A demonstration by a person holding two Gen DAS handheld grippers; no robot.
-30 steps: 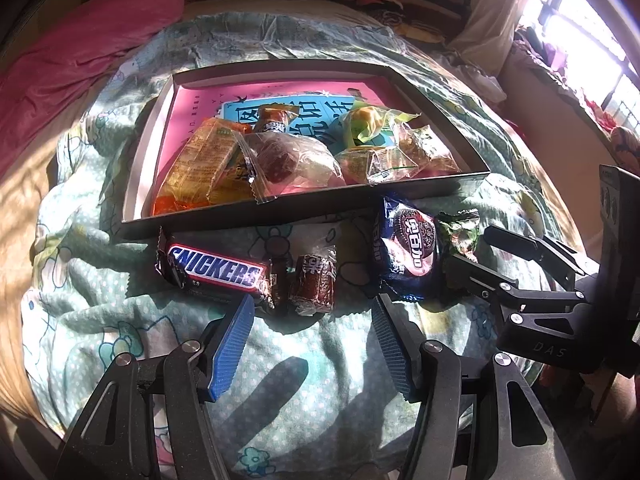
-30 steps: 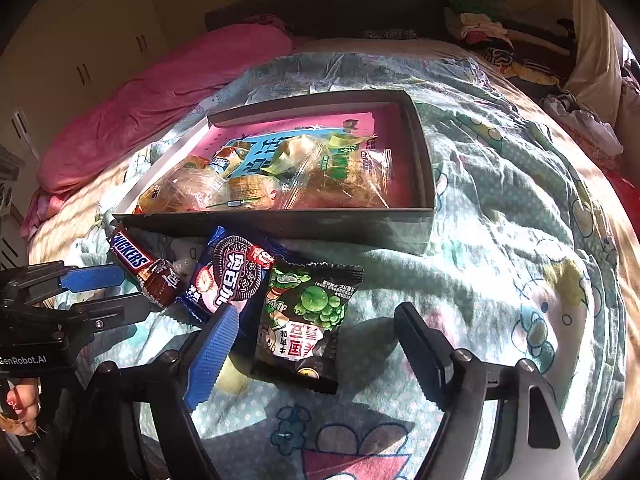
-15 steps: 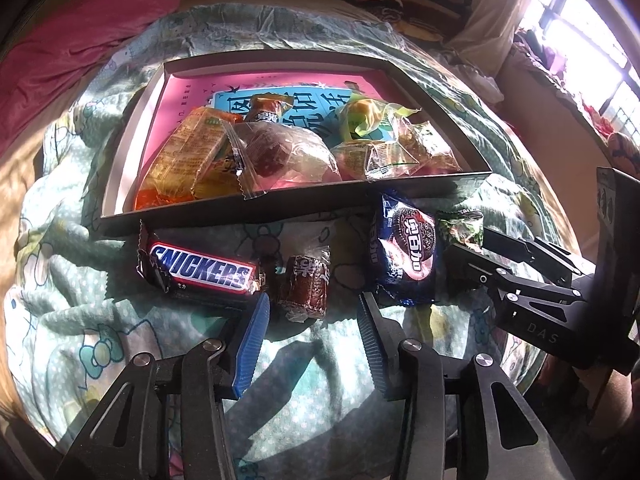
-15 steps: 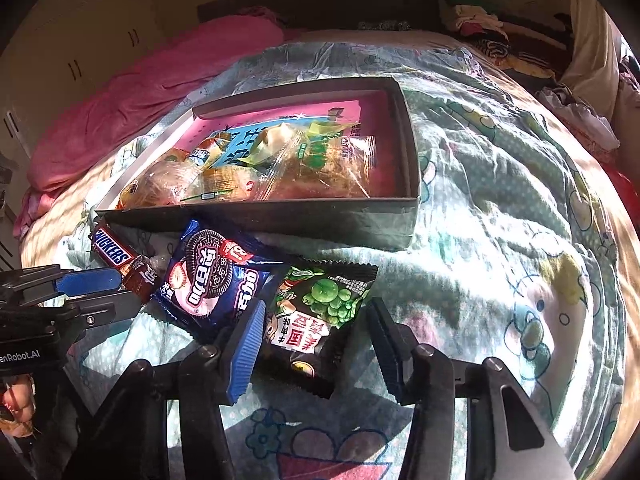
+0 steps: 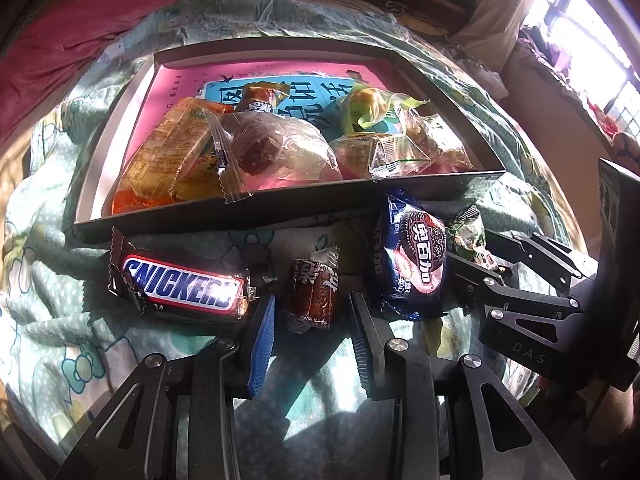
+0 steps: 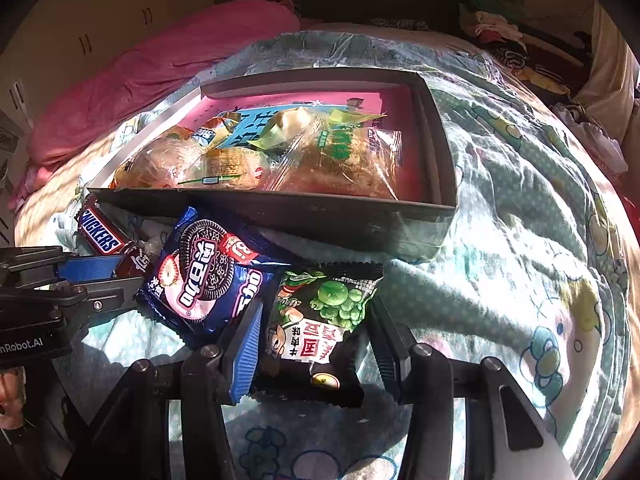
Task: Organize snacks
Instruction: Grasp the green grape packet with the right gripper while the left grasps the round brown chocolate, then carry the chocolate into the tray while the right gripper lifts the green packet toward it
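Observation:
A dark box (image 5: 280, 208) with a pink floor lies on the bed and holds several wrapped snacks. In front of it lie a Snickers bar (image 5: 180, 286), a small brown wrapped snack (image 5: 314, 280), a blue Oreo pack (image 5: 416, 264) and a green-grape snack pack (image 6: 320, 320). My left gripper (image 5: 312, 300) is closing with the brown snack between its fingers, a thin gap on each side. My right gripper (image 6: 316, 304) is closing on the green pack, its pads against both edges. The right gripper (image 5: 480, 248) also shows in the left wrist view.
A crumpled green cartoon-print bedspread (image 6: 500, 240) covers the bed. A pink quilt (image 5: 80, 20) lies at the back left, clothes (image 6: 500, 28) are piled at the head end, and a bright window (image 5: 592, 20) is at the right.
Both grippers' jaws have narrowed a lot. The left one came forward and down so the brown snack is between its fingers. The right one closed in on the green pack.

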